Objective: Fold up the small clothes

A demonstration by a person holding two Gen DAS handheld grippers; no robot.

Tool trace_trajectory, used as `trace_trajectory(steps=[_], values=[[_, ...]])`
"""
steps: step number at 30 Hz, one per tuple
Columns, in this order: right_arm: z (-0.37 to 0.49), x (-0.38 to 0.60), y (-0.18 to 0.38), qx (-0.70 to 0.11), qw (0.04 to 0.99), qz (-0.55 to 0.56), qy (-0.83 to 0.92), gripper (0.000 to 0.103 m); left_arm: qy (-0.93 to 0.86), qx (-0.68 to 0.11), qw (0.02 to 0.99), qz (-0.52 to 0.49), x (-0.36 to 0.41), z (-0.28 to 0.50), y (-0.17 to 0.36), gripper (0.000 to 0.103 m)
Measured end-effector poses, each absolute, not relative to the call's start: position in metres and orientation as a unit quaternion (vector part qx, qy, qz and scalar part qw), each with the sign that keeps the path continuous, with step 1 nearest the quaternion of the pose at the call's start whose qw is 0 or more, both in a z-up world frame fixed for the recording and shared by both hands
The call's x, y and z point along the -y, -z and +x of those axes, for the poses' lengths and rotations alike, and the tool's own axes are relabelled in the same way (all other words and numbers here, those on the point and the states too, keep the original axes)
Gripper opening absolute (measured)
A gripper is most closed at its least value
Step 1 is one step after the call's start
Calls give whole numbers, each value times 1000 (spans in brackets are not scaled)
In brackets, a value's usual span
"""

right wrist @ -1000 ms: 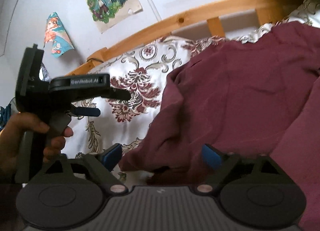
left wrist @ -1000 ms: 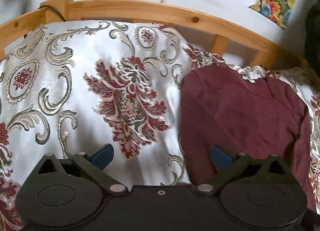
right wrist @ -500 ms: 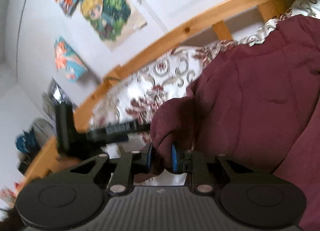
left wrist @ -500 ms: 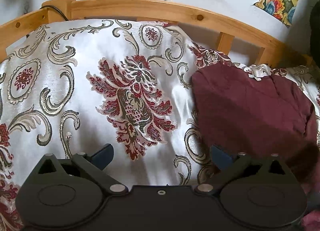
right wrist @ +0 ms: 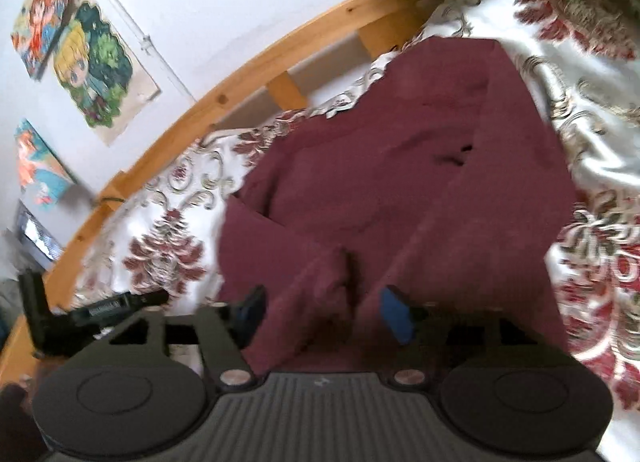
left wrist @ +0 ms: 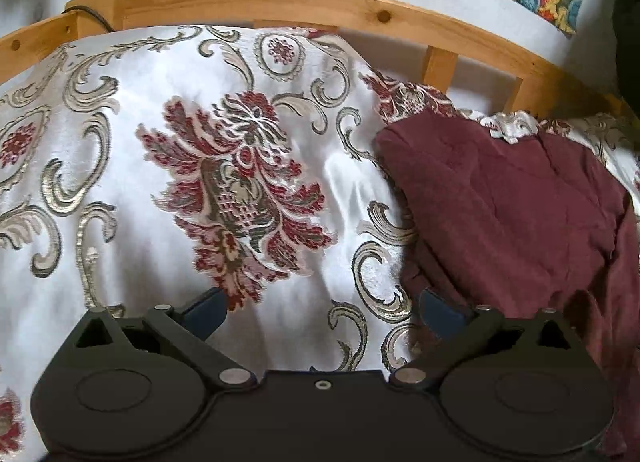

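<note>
A dark maroon garment (right wrist: 400, 182) lies folded over on the white floral bedspread (left wrist: 160, 142). My right gripper (right wrist: 324, 312) hovers over its near edge; its jaws are opening, and a raised fold of the cloth stands between the blue pads without being pressed. In the left wrist view the same maroon garment (left wrist: 520, 202) lies at the right. My left gripper (left wrist: 324, 308) stands open above the bedspread, its right pad by the garment's left edge, nothing between its fingers. That left gripper (right wrist: 100, 308) also shows at the far left of the right wrist view.
A curved wooden bed rail (left wrist: 320, 6) runs behind the bedspread, with a white wall and cartoon posters (right wrist: 96, 66) beyond it. A black cable (left wrist: 92, 16) hangs over the rail's left corner. A dark object (left wrist: 628, 42) stands at the far right.
My right gripper shut on the garment's left edge, carried it rightward over the rest, then opened and let it go. The garment now lies narrower. The left gripper dipped slightly.
</note>
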State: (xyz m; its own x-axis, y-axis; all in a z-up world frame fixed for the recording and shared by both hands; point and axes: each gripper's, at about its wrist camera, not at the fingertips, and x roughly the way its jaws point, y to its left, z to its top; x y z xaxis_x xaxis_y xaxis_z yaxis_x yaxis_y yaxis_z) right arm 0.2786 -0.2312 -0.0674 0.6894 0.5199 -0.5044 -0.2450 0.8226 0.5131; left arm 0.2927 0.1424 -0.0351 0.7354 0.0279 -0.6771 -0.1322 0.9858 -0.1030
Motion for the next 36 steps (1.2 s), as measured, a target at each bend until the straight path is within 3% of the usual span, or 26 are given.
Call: trace_trajectory(steps=[10, 13, 15, 18, 29, 36], values=[[257, 151, 76, -379, 875, 128, -271, 72, -38, -375, 925, -52, -133, 300, 46, 102], [266, 137, 91, -414, 852, 190, -260, 56, -35, -371, 926, -56, -133, 300, 44, 102], [270, 134, 102, -424, 844, 223, -241, 21, -34, -368, 927, -59, -133, 299, 43, 102], [267, 139, 101, -402, 852, 238, -237, 7, -34, -365, 928, -66, -136, 298, 42, 102], [233, 226, 21, -343, 894, 173, -232, 5, -32, -368, 926, -74, -138, 299, 44, 102], [241, 286, 18, -345, 917, 135, -148, 5, -8, -377, 925, -46, -126, 296, 50, 102]])
